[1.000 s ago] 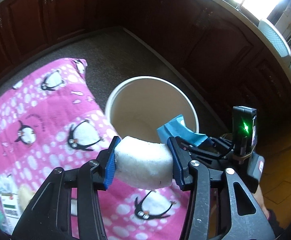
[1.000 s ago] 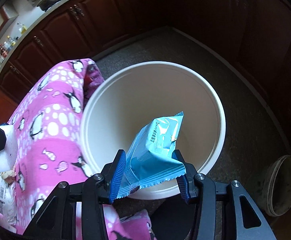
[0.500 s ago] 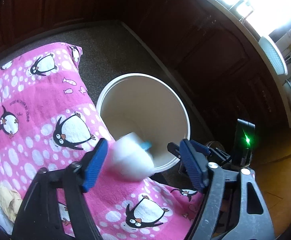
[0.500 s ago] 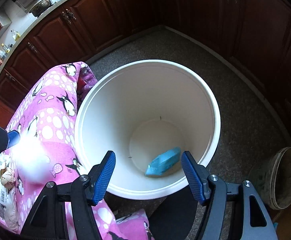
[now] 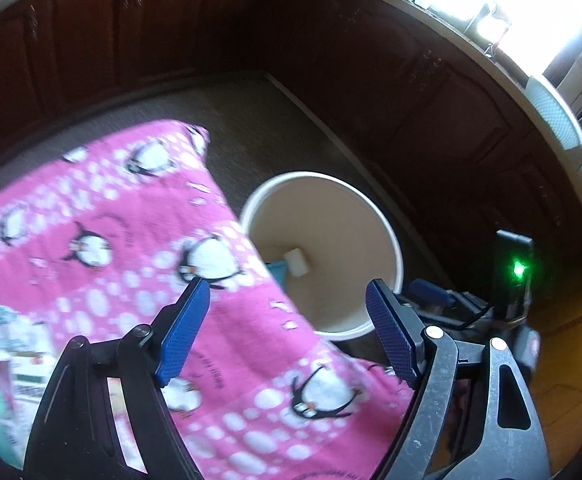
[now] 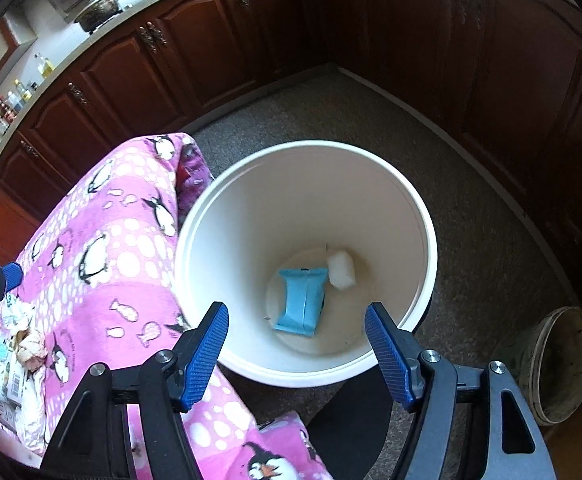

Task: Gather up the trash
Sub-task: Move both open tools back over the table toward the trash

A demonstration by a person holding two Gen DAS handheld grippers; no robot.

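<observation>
A white bucket point(image 6: 419, 216) stands on the floor beside a pink penguin blanket. At its bottom lie a blue packet point(image 6: 301, 300) and a white foam block point(image 6: 341, 270), side by side. My right gripper point(image 6: 297, 326) hangs open above the bucket's near rim, nothing between its blue pads. My left gripper point(image 5: 287, 308) is open too, over the blanket edge point(image 5: 131, 240) left of the bucket point(image 5: 391, 236). In the left wrist view the foam block point(image 5: 297, 263) shows inside, the packet point(image 5: 277, 270) mostly hidden by the blanket.
More litter, crumpled paper and printed wrappers point(image 6: 15, 344), lies on the blanket point(image 6: 103, 264) at the left. A dirty old pail point(image 6: 559, 360) stands on the floor at the right. Dark wood cabinets point(image 6: 471, 60) ring the carpeted corner.
Both grippers opened. The blue packet fell from the right one and the white foam block from the left one; both now lie in the bucket. Both grippers have risen slightly.
</observation>
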